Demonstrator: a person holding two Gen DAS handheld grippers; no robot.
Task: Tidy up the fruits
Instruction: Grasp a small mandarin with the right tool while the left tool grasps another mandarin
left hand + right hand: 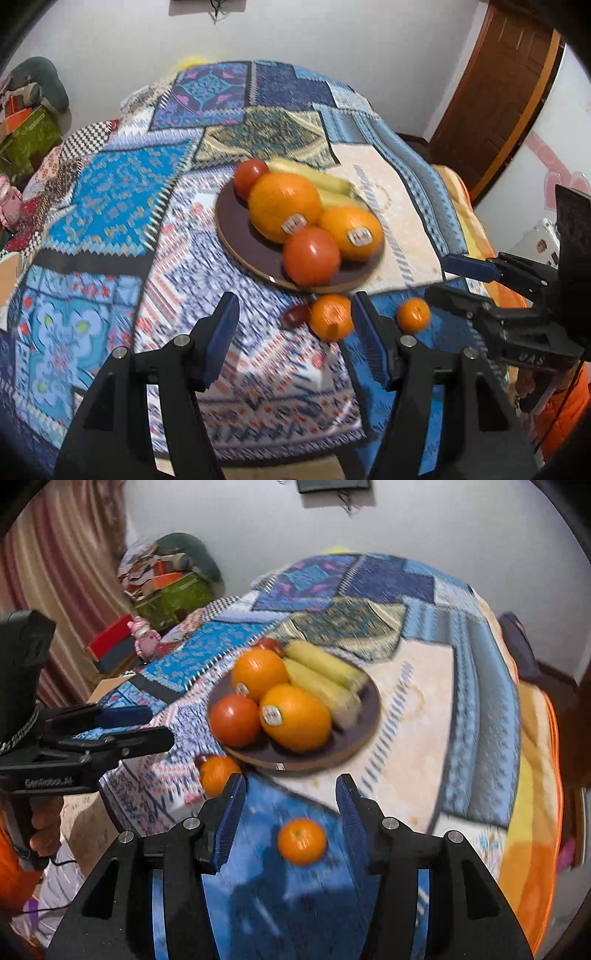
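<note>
The patchwork quilted tablecloth [110, 192] carries a round dark wooden plate [236, 243] at frame centre, already gathering oranges and tomatoes. Below it, both grippers, left [295, 332] and right [291, 808], gape empty, the right framing a loose small orange mandarin [302, 841].

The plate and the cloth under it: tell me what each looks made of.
The plate looks like wood or bamboo: a dark matte brown face with a pale tan edge showing along the rim; coated ceramic cannot be ruled out. The cloth looks like printed woven fabric, matte, draping and folding over the table edges.
</note>
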